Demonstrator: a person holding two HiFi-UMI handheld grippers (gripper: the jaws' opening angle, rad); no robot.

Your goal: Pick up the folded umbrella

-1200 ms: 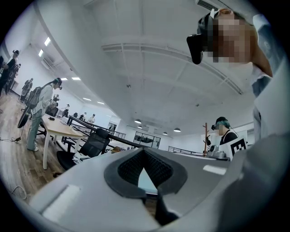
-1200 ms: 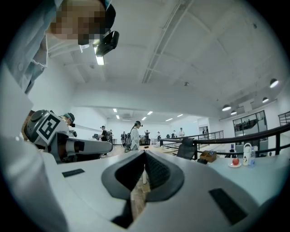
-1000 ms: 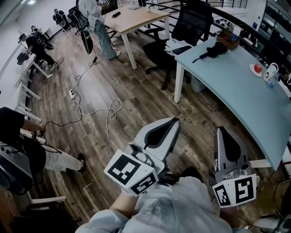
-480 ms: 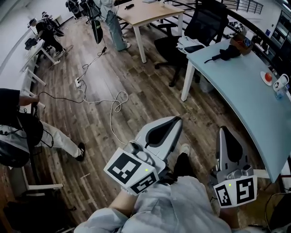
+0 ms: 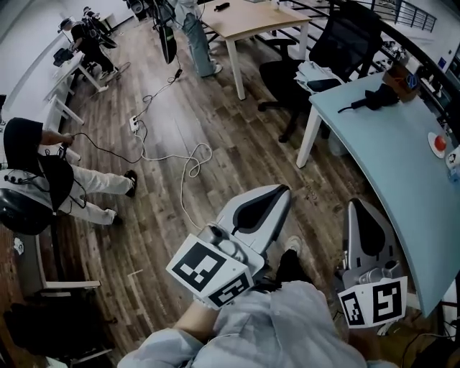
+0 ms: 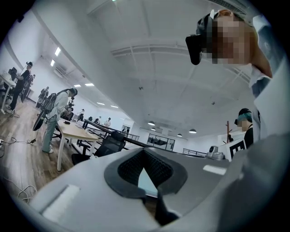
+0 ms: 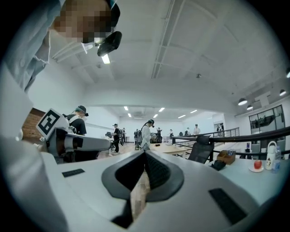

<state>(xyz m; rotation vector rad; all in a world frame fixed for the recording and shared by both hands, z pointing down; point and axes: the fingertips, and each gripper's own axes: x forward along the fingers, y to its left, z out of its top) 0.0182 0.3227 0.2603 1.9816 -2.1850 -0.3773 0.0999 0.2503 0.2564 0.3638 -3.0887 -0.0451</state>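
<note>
The folded black umbrella (image 5: 374,98) lies on the far end of the pale blue table (image 5: 388,172), well ahead of both grippers. In the right gripper view the umbrella (image 7: 218,165) shows small on the tabletop, beside a brown box (image 7: 226,157). My left gripper (image 5: 277,190) is held level over the wooden floor with its jaws shut and nothing between them. My right gripper (image 5: 357,205) hangs just off the table's near edge, also shut and empty. The jaws meet at the tips in the left gripper view (image 6: 144,156) and in the right gripper view (image 7: 145,156).
A black office chair (image 5: 345,47) stands at the table's far end, with a wooden desk (image 5: 255,16) behind it. White cables (image 5: 180,154) trail over the floor. A person sits at the left (image 5: 43,180). A brown box (image 5: 399,77) and a red thing on a plate (image 5: 439,141) are on the table.
The whole scene has slid toward me and to the right: the table and umbrella are nearer. Both grippers keep their place in the view and stay shut.
</note>
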